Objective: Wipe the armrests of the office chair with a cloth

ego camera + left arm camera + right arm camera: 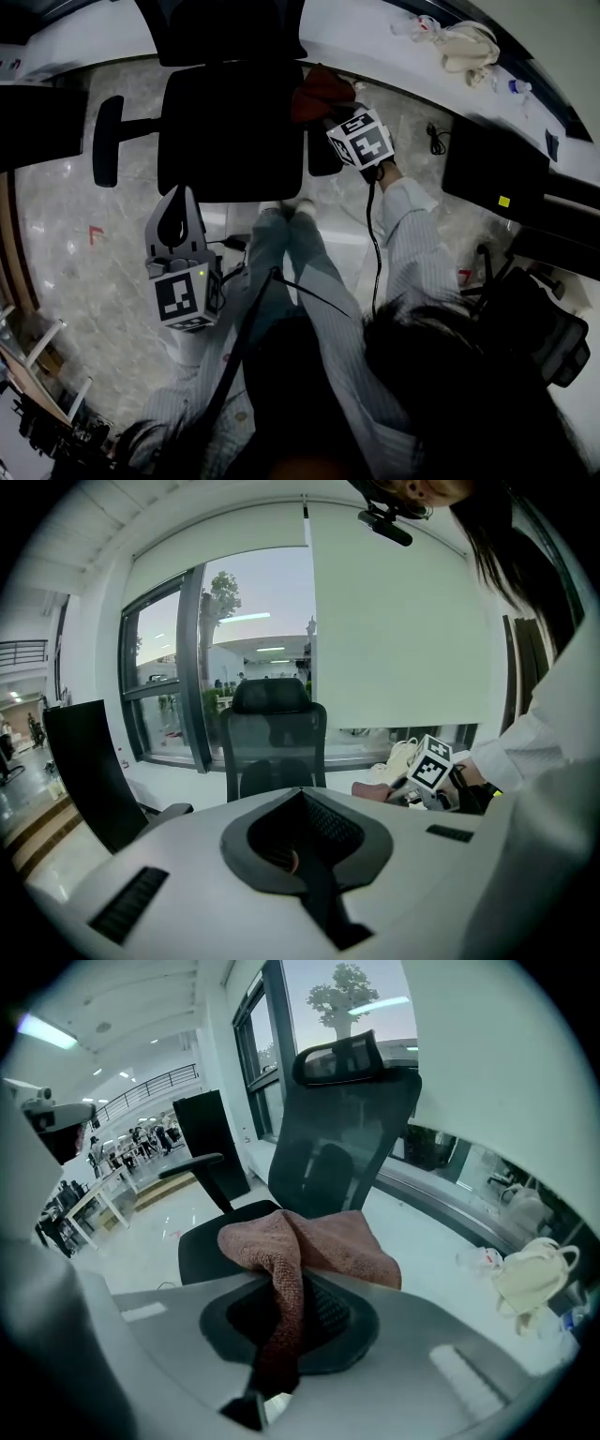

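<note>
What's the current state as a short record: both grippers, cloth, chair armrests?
left gripper: shut, empty, near the seat's front corner
right gripper: shut on the reddish-brown terry cloth
cloth: bunched, hanging over the jaws
chair: black mesh-back office chair, seat bare
near armrest: at head view's right, cloth at its far end; contact cannot be told
far armrest: no gripper close

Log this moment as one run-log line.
right hand-held gripper: shut on cloth, by office chair's nearer armrest | left hand-held gripper: shut, empty, apart from chair | other armrest: untouched
</note>
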Motion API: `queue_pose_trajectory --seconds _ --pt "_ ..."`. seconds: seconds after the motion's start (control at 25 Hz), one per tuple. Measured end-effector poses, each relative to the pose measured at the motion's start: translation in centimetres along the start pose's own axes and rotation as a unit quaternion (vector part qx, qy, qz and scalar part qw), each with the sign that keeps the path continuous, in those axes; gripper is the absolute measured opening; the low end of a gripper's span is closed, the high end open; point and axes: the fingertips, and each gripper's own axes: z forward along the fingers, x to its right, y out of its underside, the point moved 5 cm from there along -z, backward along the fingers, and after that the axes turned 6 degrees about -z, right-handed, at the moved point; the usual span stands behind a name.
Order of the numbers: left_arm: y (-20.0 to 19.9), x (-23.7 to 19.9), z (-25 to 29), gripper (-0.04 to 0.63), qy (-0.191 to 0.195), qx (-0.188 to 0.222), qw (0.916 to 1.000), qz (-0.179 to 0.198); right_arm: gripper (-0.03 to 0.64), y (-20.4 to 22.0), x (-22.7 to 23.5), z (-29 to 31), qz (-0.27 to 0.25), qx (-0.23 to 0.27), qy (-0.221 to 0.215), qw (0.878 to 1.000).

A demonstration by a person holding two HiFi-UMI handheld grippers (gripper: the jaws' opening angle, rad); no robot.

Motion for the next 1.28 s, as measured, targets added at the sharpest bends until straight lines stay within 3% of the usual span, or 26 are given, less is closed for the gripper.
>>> queue_pose_trajectory --seconds 0.32,0.52,0.76,1.0,1.28 --pt "-1.0 2.7 0.4 0.003 0.035 0.007 0.9994 0.002 0.026 5.7 -8.9 -6.4 0.018 0.025 -0.04 0.999" --pt "-0.6 3.5 0.1 0.003 0.046 0.003 0.9989 0.004 0.028 6.8 -10.4 -7.4 0.018 0.026 -0.041 0.999" --pt "0.3 3.0 -0.5 0.003 0.033 -0.001 0.9994 0.005 0.028 5.2 -6.0 -5.1 0.02 0.017 -0.02 0.999" --pt "1.1 1.4 -1.5 0.003 0.01 -0.009 0.9999 -0.003 0.028 0.8 -0.1 -0.5 0.01 0.007 0.016 1.0" --pt "0.8 0.4 -2.2 0.003 -0.002 -0.005 1.0 0.004 0.028 -1.8 5.0 1.8 0.056 -0.007 0.081 0.995"
